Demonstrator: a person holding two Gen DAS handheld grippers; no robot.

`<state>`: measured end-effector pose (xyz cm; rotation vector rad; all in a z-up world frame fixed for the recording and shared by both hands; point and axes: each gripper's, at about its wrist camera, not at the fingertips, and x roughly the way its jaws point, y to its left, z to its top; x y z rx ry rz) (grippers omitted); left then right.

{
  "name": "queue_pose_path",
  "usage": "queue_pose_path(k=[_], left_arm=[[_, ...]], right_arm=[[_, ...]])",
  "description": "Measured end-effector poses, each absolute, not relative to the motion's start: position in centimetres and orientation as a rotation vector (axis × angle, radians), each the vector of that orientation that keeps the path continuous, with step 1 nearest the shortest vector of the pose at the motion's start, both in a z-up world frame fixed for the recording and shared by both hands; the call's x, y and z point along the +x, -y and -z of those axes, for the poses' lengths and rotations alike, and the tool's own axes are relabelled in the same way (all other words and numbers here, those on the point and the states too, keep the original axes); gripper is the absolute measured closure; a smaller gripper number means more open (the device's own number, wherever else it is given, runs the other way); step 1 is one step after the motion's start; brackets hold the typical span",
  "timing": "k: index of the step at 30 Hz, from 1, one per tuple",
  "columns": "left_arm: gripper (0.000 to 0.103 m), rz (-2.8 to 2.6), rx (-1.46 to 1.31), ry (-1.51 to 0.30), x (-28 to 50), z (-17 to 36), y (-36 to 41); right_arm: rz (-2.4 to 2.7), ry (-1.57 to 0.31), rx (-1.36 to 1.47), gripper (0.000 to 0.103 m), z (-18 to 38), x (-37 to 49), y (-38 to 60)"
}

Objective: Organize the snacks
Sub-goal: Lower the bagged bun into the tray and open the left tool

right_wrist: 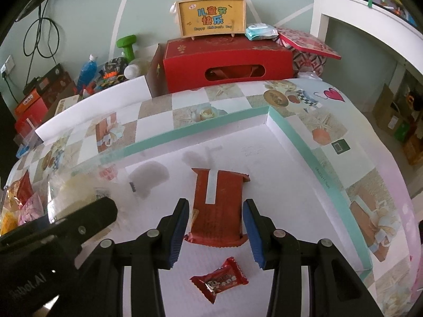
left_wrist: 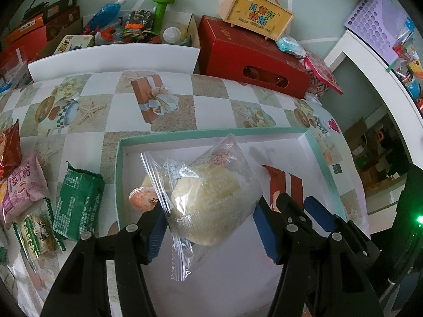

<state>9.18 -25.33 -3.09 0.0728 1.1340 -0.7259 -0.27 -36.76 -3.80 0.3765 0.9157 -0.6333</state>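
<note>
- My left claw (left_wrist: pixel 208 224) pinches a clear bag of pale buns (left_wrist: pixel 208 198), held over the teal-rimmed tray (left_wrist: pixel 211 133) on the bench (left_wrist: pixel 171 100).
- My right claw (right_wrist: pixel 215 224) grips a red wafer pack (right_wrist: pixel 218 206) inside that tray.
- A small red candy (right_wrist: pixel 219 282) lies on the tray floor, between the right claw's arms.

Both wrist views steeply down, close, sharing tray (left_wrist: pixel 304 142)
</note>
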Motion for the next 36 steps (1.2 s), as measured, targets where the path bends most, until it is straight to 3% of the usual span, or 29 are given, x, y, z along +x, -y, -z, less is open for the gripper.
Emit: queue_pose_path(k=[28,31,32,35,36], left_arm=[[0.033,0.687,0.053,-1.116,9.5,1.3,24.1],[0.026,0.665,0.052,-1.111,9.7,1.1,23.7],[0.021,0.657,0.052,-1.105,9.8,1.0,23.6],[0.021,0.639,0.057,-1.088,10.0,0.8,23.3],[0.021,0.630,0.061,-1.082,10.0,0.8,23.2]], right_arm=[[0.631,-0.906,0.358,0.057,2.9,-0.2,36.1],[0.624,-0.920,0.361,0.056,3.0,-0.1,36.1],[0.626,-0.927,0.356,0.052,3.1,0.0,36.0],[0.637,-0.923,0.347,0.031,2.9,-0.1,35.9],[0.636,-0.920,0.348,0.031,2.9,-0.1,36.0]])
